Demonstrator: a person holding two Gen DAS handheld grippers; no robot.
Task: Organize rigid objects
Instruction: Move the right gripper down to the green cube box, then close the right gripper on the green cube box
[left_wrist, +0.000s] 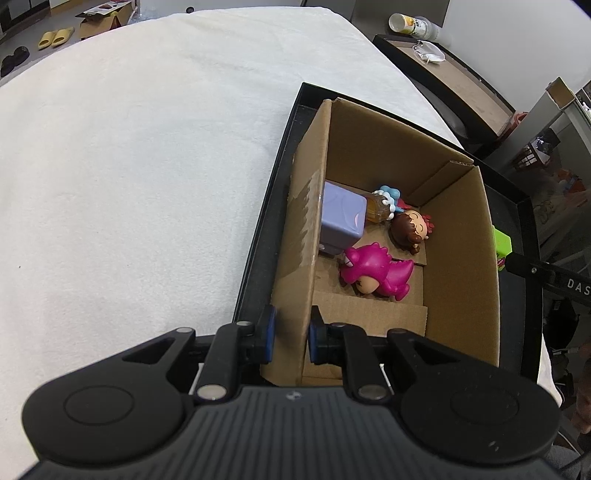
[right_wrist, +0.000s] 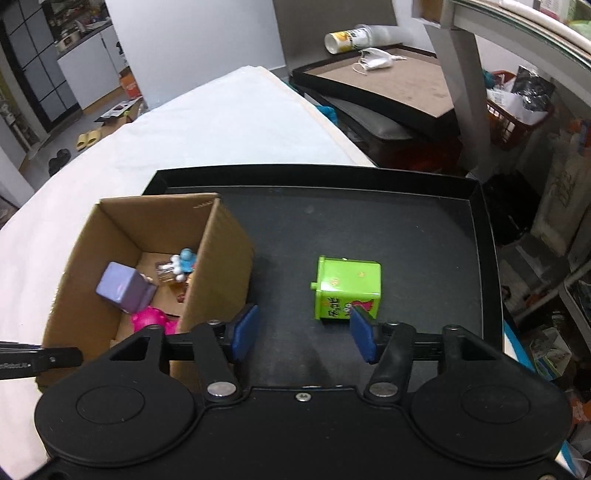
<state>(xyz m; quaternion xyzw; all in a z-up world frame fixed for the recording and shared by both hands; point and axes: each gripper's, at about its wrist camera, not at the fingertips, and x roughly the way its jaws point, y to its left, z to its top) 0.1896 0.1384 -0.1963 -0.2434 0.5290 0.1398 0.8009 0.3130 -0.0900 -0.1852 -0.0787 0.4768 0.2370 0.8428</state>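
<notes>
A cardboard box (left_wrist: 461, 258) (right_wrist: 218, 266) stands in a black tray (right_wrist: 369, 229) (left_wrist: 266, 221) on a white-covered table. Inside lie a purple cube toy (left_wrist: 341, 221) (right_wrist: 123, 288), a pink dinosaur figure (left_wrist: 376, 271) (right_wrist: 151, 319), a brown-haired doll figure (left_wrist: 410, 229) and a small amber bottle with a blue-white figure (left_wrist: 380, 206) (right_wrist: 177, 266). My left gripper (left_wrist: 291, 338) is shut on the box's near left wall. A green box toy (right_wrist: 347, 290) (left_wrist: 502, 247) lies on the tray right of the box. My right gripper (right_wrist: 301, 334) is open just in front of it.
The white cloth (left_wrist: 129, 166) covers the table to the left. Beyond the table's right edge stand another black tray with a mask and cup (right_wrist: 373, 62), a red basket (right_wrist: 513, 118) and shelving. Slippers (left_wrist: 55, 37) lie on the floor.
</notes>
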